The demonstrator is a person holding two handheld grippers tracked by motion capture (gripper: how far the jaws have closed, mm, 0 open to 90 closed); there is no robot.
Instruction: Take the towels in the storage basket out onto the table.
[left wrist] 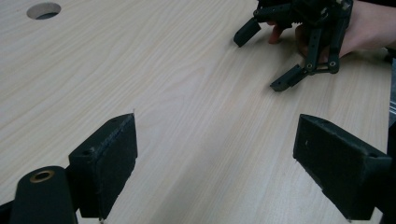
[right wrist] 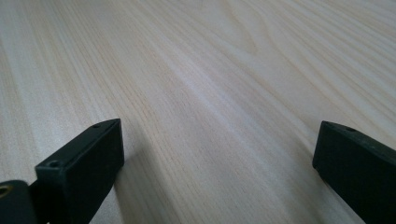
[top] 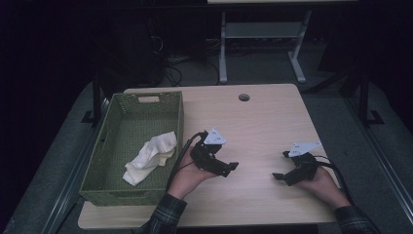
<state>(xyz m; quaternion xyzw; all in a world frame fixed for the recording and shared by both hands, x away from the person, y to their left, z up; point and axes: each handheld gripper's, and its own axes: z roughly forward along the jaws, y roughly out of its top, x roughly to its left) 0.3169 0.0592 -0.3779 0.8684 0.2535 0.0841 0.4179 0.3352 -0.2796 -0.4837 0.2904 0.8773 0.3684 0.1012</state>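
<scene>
Here, cloth (top: 148, 157) in basket (top: 97, 161), left of left claw (top: 231, 168).

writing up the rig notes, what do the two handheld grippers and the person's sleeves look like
Both the left gripper and right gripper are black, with flat rectangular jaw pads, a grey three-cornered plate on top and a trailing black cable. The sleeves are dark plaid.

**No readable writing**

No text, label, brand, number or sign can be read anywhere. The grey plates on top of the left gripper (top: 215, 137) and the right gripper (top: 303, 148) carry a few small dark marks, too small to make out. The worktop (top: 263, 122) and the green basket (top: 173, 105) bear no lettering.
</scene>
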